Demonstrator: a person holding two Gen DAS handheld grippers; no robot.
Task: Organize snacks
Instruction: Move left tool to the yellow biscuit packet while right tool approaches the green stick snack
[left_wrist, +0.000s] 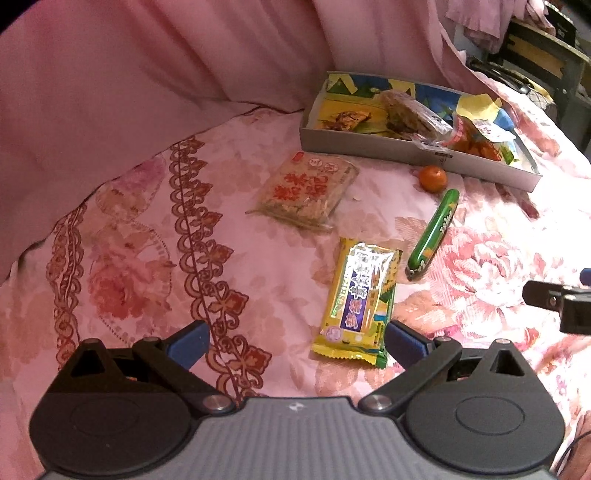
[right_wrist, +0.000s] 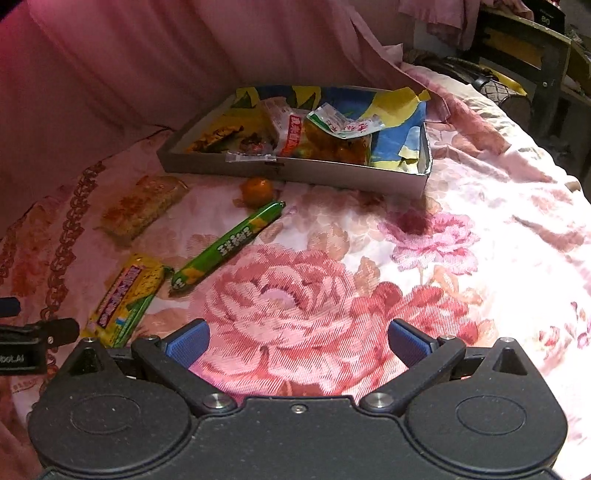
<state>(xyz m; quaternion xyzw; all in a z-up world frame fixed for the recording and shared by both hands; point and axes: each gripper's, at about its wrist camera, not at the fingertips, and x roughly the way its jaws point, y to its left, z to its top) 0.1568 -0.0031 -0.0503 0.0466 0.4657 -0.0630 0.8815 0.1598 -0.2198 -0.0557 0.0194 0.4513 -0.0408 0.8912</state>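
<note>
Four snacks loose on the bedspread, both grippers empty and spread wide

My left gripper (left_wrist: 297, 341) has its jaws apart with nothing in them, and the yellow wafer pack (left_wrist: 360, 301) sits at about 1 o'clock, its near end just beside my right-hand pad (left_wrist: 404, 343). I think that's the one to grab: slide right a bit so the pack is centred, come down across its short width, and close gently since it's probably crumbly. The right gripper (right_wrist: 297, 341) is open over bare floral bedspread (right_wrist: 480, 277); its likely pick is the green sausage stick (right_wrist: 227, 247) at 11 o'clock, with the small orange (right_wrist: 257, 191) just past it. The clear cracker bag (left_wrist: 308, 188) lies further up. Everything goes in the box tray (right_wrist: 295, 171) at 12 o'clock, which already holds a few packets.
</note>
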